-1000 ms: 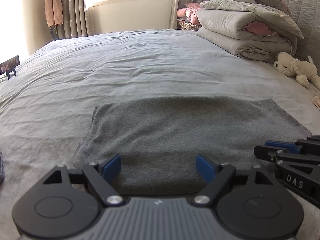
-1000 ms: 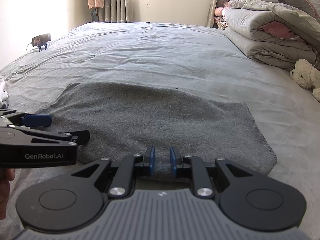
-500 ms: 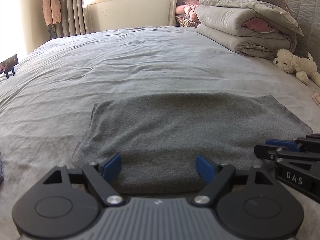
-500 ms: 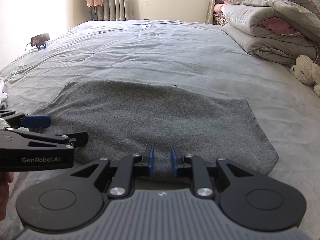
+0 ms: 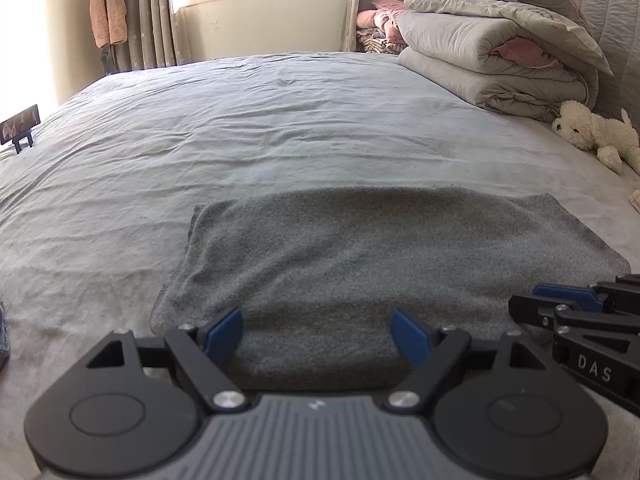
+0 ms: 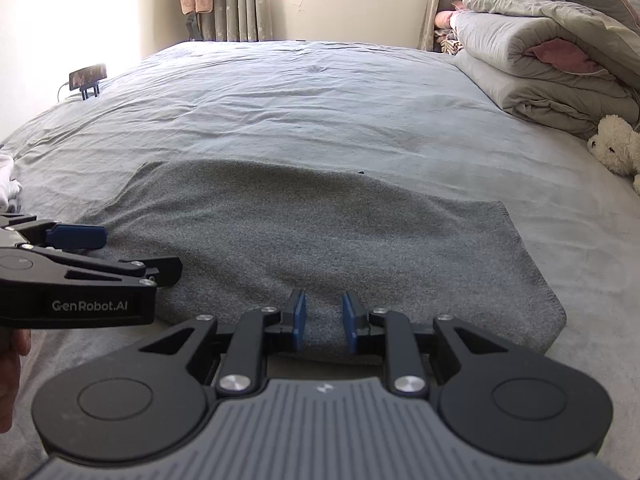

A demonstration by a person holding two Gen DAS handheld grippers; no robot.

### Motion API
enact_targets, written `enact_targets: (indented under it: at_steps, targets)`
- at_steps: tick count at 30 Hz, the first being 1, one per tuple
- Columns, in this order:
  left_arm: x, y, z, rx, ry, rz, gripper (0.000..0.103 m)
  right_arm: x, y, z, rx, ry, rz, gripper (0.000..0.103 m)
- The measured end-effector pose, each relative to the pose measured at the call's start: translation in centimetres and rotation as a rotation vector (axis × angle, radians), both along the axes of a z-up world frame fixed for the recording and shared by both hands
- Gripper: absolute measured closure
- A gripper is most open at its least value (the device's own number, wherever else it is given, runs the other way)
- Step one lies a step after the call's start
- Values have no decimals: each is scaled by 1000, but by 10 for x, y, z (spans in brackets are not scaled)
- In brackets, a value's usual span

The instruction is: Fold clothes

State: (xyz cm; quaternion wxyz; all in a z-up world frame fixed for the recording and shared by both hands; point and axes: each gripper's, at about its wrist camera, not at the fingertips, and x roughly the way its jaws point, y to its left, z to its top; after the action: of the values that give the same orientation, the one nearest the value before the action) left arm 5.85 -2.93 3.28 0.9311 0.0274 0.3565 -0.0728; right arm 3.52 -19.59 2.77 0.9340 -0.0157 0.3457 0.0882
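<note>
A dark grey fleece garment lies flat as a wide rectangle on the grey bed; the right wrist view shows its stitched right hem. My left gripper is open wide, its blue pads over the garment's near edge towards the left end. My right gripper hovers over the same near edge further right, with the pads a narrow gap apart and the fabric lying unpinched beyond them. Each gripper shows in the other's view: the right gripper and the left gripper.
Folded grey duvets are piled at the back right, with a white plush toy beside them. A phone on a stand sits at the bed's left edge. White cloth lies at the far left. A hand holds the left gripper.
Both views have tilted slightly, so the garment sits a little differently in frame. The jaw openings are the same and the garment has not moved.
</note>
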Motion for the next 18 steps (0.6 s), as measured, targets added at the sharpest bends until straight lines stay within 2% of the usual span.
enact_targets:
  at_steps: [6, 9, 18]
  targets:
    - [1, -1, -1, 6, 0, 3, 20, 0, 2, -1, 8, -2, 6, 78]
    - [-4, 0, 6, -33, -18, -8, 20, -3, 5, 0, 28, -22, 26, 77]
    - [5, 6, -2, -17, 13, 16, 19, -1, 20, -9, -60, -17, 65, 77]
